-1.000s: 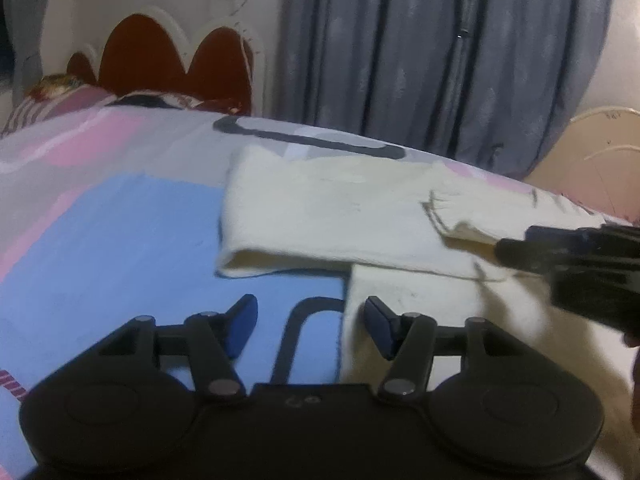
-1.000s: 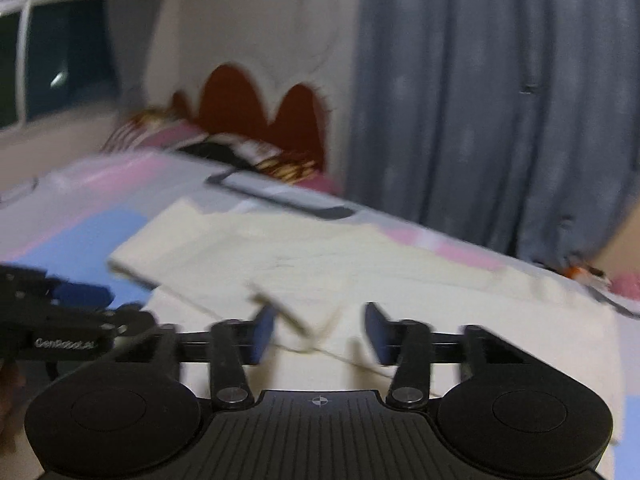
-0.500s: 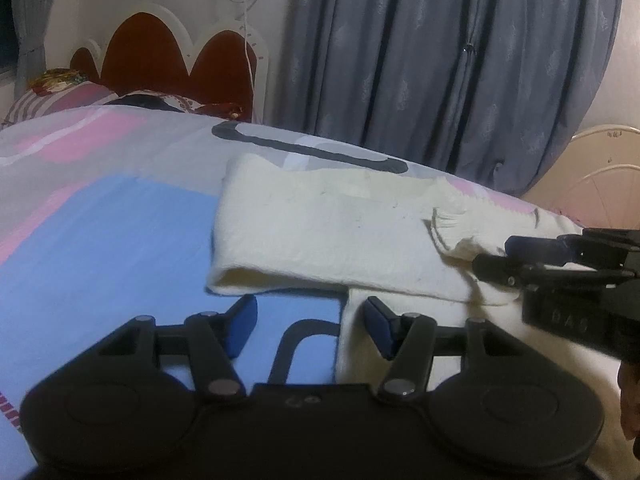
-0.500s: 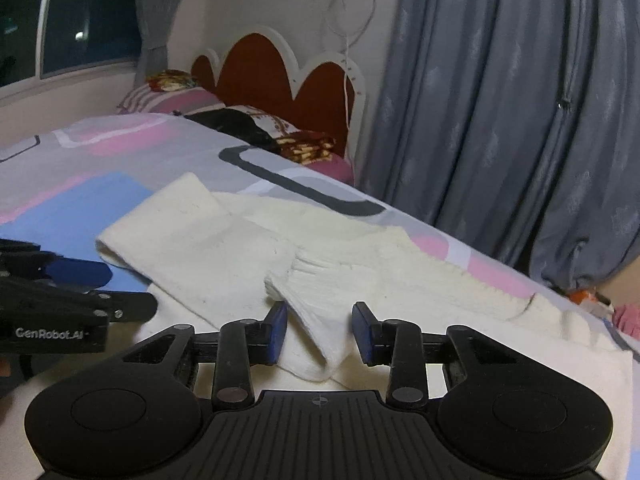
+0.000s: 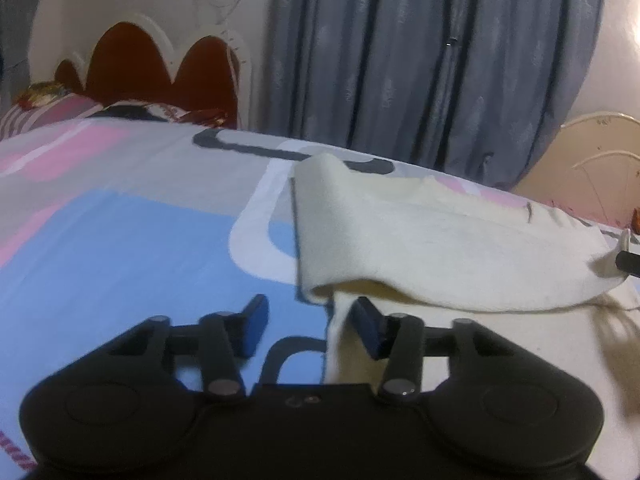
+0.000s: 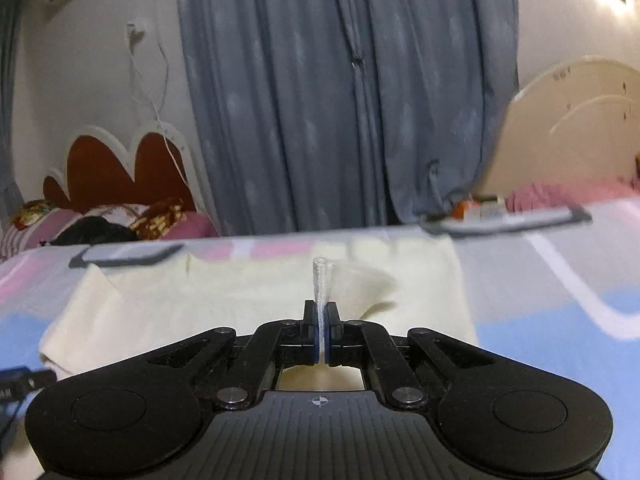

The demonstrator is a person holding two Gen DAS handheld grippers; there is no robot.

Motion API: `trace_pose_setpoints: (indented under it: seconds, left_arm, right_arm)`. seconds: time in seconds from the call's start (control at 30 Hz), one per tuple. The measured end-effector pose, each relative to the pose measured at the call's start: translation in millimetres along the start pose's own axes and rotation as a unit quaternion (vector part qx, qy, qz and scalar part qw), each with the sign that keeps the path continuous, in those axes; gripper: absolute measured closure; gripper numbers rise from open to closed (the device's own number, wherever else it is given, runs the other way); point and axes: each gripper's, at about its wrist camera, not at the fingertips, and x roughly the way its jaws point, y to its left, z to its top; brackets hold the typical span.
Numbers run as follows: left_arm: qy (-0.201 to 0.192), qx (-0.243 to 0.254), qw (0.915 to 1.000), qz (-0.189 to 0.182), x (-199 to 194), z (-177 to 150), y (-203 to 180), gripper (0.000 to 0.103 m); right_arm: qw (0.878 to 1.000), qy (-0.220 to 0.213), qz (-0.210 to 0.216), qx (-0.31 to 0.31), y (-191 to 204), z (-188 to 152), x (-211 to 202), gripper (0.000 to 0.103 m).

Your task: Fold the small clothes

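Cream sweater [image 5: 440,248] spread on bed [image 5: 120,232]. Cuff [image 6: 320,276] pinched between closed right gripper [image 6: 321,334] jaws, lifted. Left gripper [image 5: 308,326] low, level, jaws wide apart, empty, straddling near sweater edge.

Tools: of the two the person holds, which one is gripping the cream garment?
The right tool: its jaws are shut on the cream garment's cuff. The left tool is open, holding nothing.

surface: bed [image 5: 120,240], pink-blue-grey patterned sheet | on it: cream garment [image 5: 440,248], partly folded over itself
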Motion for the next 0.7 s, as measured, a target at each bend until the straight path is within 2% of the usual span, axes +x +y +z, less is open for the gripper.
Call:
trace_pose_setpoints:
  seconds: [0.1,0.2,0.23,0.4,0.43,0.5,0.7]
  left_arm:
    - [-0.007,0.023,0.9997,0.009,0.4,4.5,-6.5,0.060]
    - [0.001,0.015,0.9999,0.008,4.4,9.4,-5.1,0.075]
    - [0.002,0.016,0.9999,0.005,5.1,11.0,-5.2,0.078]
    - [0.013,0.023,0.9996,0.009,9.3,6.9,-8.2,0.080]
    - [0.014,0.020,0.9997,0.009,9.6,4.6,-7.9,0.080]
    - [0.013,0.018,0.9997,0.009,8.9,2.4,-7.7,0.080]
    - [0.016,0.023,0.9995,0.013,7.3,2.4,-9.4,0.080]
  right_arm:
    - [1.000,0.001,0.004,0.004,-3.8,0.9,-1.0,0.102]
    - [1.000,0.002,0.004,0.007,-9.9,7.5,-3.2,0.102]
    - [1.000,-0.004,0.004,0.005,-9.0,10.1,-7.0,0.102]
    - [0.998,-0.063,0.005,0.004,-23.4,19.9,-31.0,0.102]
    - [0.999,-0.044,-0.008,0.005,-28.6,16.5,-23.4,0.102]
    - [0.999,0.030,-0.028,0.025,-44.6,4.7,-0.9,0.102]
    - [0.999,0.036,-0.017,0.032,-50.9,-4.0,-4.3,0.102]
